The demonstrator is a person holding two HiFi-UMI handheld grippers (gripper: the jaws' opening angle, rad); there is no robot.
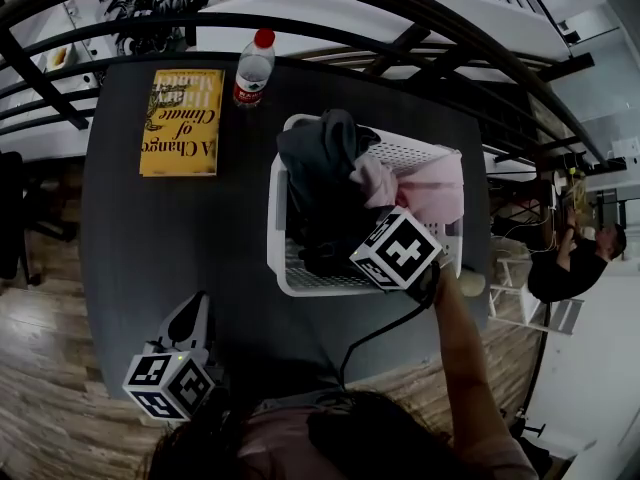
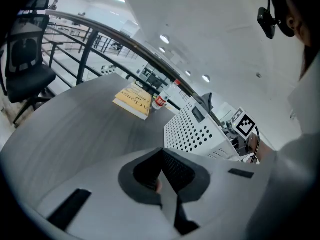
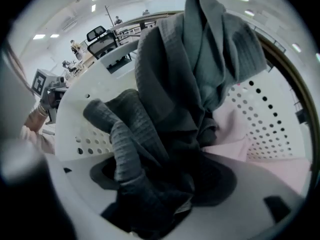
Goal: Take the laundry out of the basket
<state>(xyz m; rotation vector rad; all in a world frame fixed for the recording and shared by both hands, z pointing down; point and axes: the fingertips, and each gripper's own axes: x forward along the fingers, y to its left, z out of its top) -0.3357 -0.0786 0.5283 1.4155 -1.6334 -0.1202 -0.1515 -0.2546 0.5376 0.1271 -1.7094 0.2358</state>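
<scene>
A white perforated basket (image 1: 283, 230) stands on the dark table (image 1: 180, 238). It holds a heap of dark grey laundry (image 1: 320, 173) and a pink garment (image 1: 430, 183). My right gripper (image 1: 385, 253) points straight down into the basket's near side, with its marker cube on top. In the right gripper view its jaws stand wide, and dark grey ribbed cloth (image 3: 150, 134) is bunched between them at my right gripper (image 3: 160, 184). My left gripper (image 1: 195, 306) hovers over the table's near left, clear of the basket (image 2: 200, 131). The left gripper (image 2: 162, 161) has its pads together and holds nothing.
A yellow book (image 1: 182, 121) and a water bottle with a red cap (image 1: 254, 68) lie at the table's far side. Black railings curve behind the table. A person (image 1: 575, 263) sits at the far right. An office chair (image 2: 25, 69) stands off the table's left.
</scene>
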